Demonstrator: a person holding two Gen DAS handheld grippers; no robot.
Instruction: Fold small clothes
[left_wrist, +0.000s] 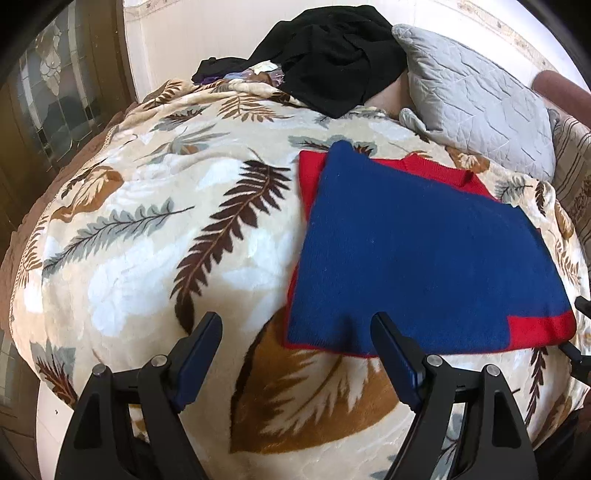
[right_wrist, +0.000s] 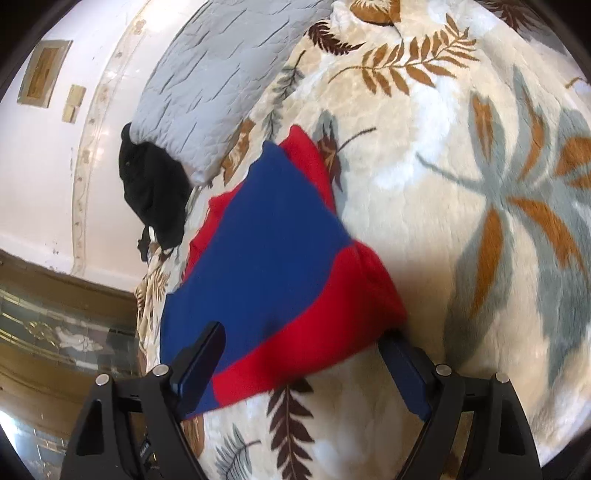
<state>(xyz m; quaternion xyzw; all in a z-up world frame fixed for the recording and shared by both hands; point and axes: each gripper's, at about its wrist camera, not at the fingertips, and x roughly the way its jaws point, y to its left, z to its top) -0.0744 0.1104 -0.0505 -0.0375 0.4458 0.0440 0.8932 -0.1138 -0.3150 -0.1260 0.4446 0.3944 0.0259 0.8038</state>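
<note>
Blue-and-red knit sweater (left_wrist: 413, 251) lies part-folded on leaf-print blanket (left_wrist: 147, 229), centre-right of frame. Left gripper (left_wrist: 295, 332) spread wide, empty, at near hem. Right gripper (right_wrist: 303, 339) also spread, straddling red corner, probably ready to pinch.

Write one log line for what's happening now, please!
left gripper: open, beside sweater edge | right gripper: open around sweater's corner | sweater: flat on blanket | fold: unfinished

no readable text, labels or numbers
</note>
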